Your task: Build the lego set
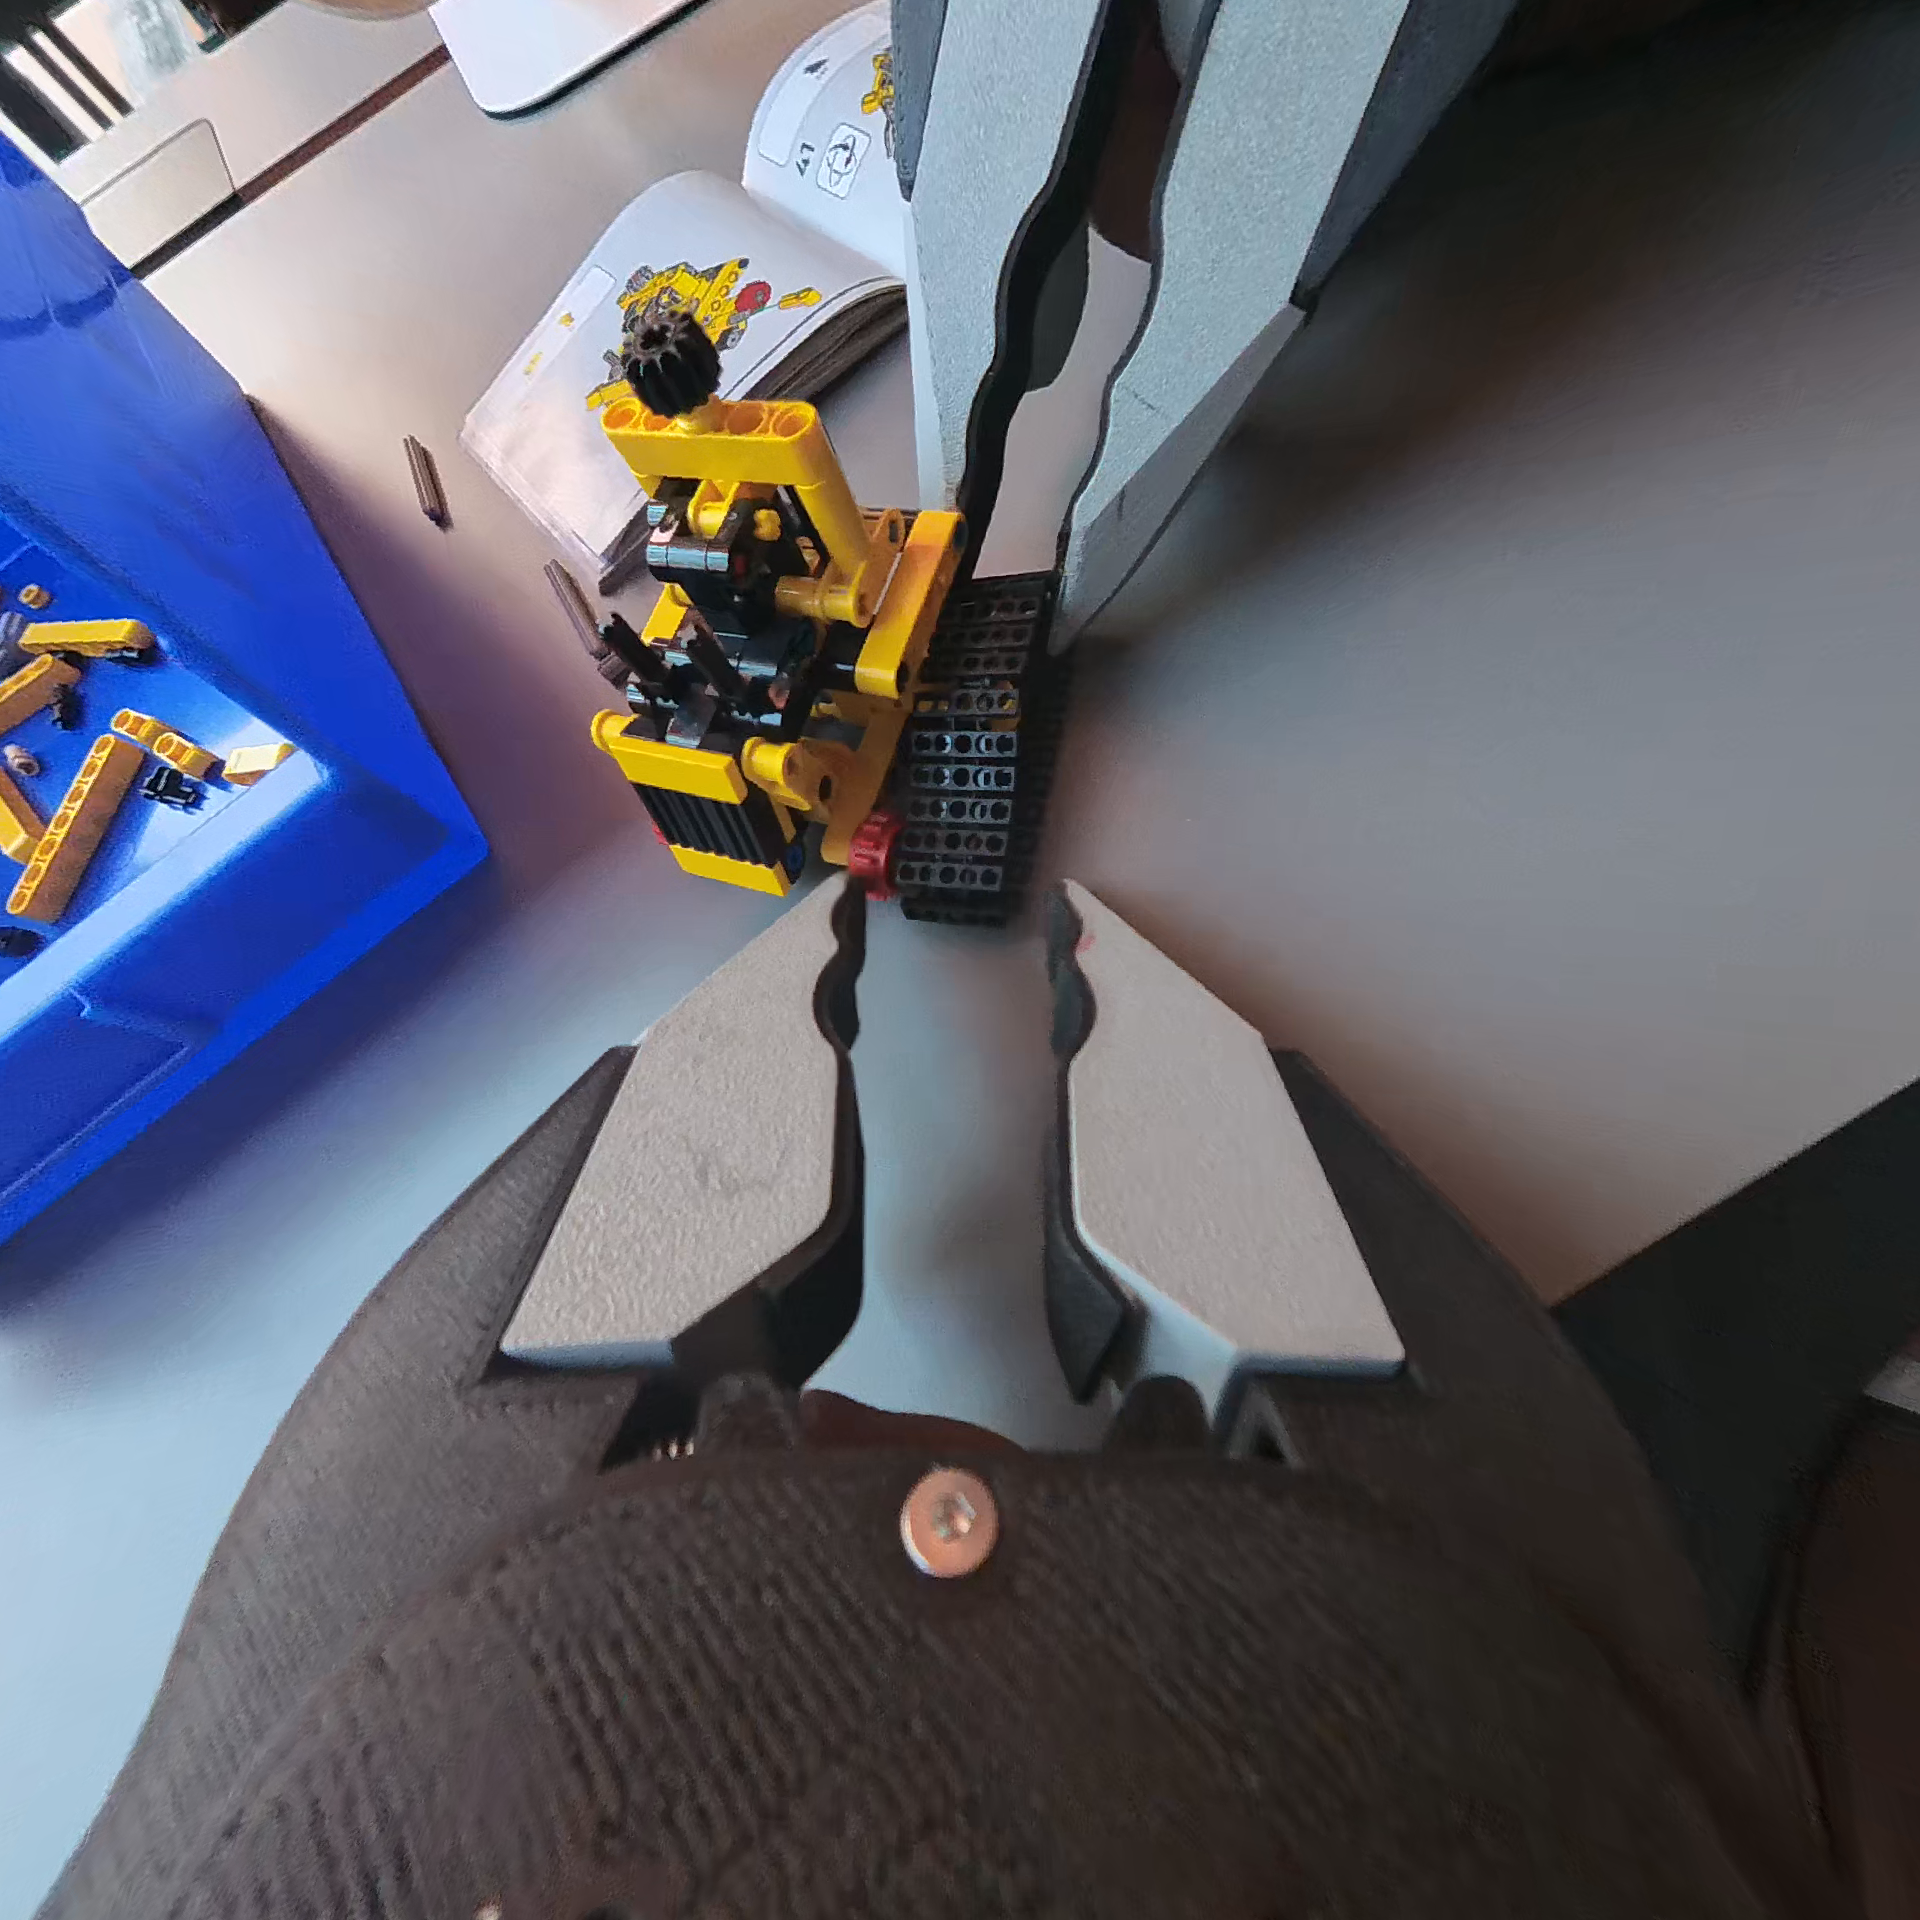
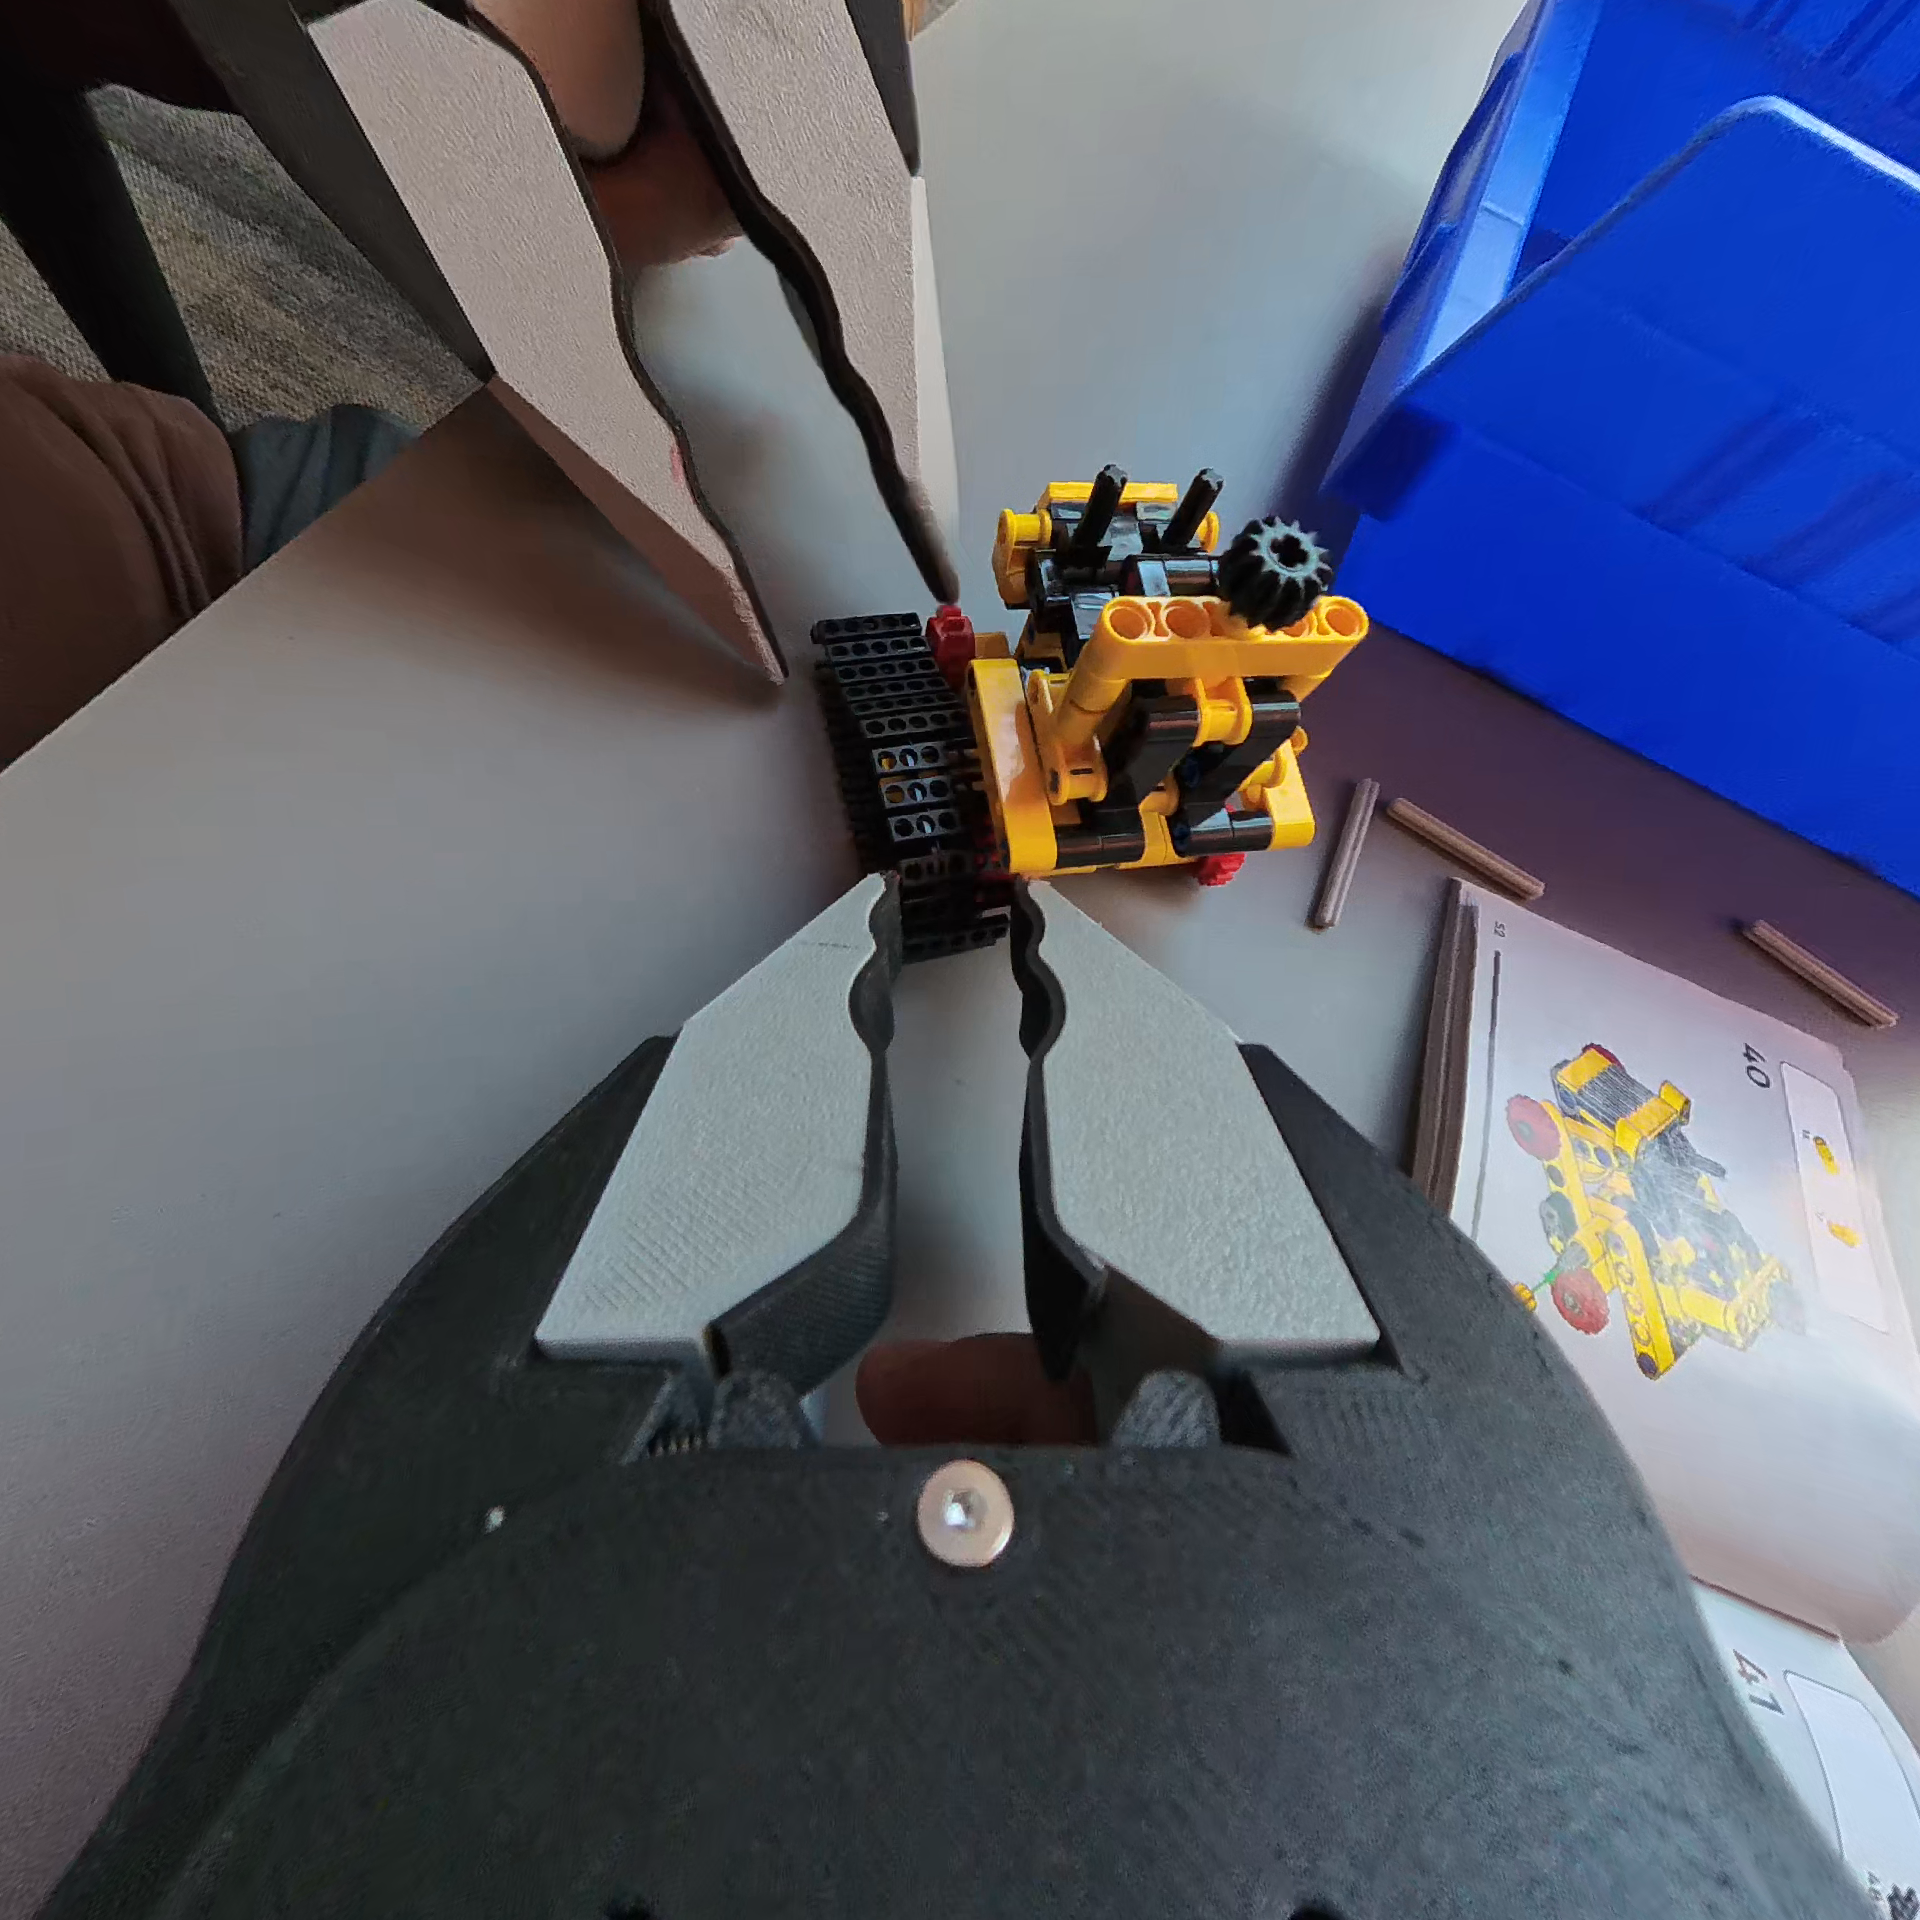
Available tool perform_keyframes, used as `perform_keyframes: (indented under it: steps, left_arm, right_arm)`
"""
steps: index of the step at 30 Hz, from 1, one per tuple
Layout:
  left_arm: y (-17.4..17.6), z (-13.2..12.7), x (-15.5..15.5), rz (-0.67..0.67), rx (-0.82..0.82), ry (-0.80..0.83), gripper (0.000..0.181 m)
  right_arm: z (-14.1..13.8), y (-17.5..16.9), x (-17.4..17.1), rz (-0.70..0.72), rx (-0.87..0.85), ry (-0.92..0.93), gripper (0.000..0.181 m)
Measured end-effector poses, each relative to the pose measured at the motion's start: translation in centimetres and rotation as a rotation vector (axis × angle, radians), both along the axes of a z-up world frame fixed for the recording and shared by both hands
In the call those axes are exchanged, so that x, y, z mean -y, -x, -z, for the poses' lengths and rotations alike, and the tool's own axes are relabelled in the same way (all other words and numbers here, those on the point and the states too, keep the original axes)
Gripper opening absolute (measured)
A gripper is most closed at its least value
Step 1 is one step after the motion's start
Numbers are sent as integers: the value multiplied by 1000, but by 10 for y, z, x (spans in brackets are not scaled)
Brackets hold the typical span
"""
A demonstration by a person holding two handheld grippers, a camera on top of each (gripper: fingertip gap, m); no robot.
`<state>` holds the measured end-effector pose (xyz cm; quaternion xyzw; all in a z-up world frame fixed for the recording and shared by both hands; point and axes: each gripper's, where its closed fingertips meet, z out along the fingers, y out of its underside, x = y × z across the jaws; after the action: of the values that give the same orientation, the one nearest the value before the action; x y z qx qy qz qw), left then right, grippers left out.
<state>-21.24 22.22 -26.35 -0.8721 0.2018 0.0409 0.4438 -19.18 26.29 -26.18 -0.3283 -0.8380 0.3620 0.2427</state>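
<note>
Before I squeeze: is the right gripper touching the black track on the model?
Touching. In the right wrist view the right gripper has its fingertips around the near end of the black track, with no gap visible between them.

A pale grey worktop [image 1: 1455, 727] fills both views. At its far edge in the left wrist view sits a flat white base with rounded corners [image 1: 540, 52], with a pale grey block [image 1: 156, 177] near the far left corner. Beyond the worktop's near edge in the right wrist view lie grey carpet [image 2: 260, 291] and a brown sleeve [image 2: 94, 540].
</note>
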Motion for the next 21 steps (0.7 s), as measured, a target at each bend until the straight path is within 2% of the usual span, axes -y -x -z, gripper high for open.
perform_keyframes:
  steps: [8, 15, 21]
  left_arm:
    - [2, 1, -4, -3, -11, 17, 40]
    - [3, 2, -4, 22, -24, 33, 29]
    - [3, -1, -2, 42, 22, 16, 27]
  right_arm:
    - [-1, -1, 1, -7, 2, 16, 18]
    - [-2, -2, 3, -12, 4, 20, 18]
    - [-5, -2, 4, -14, -14, 34, 18]
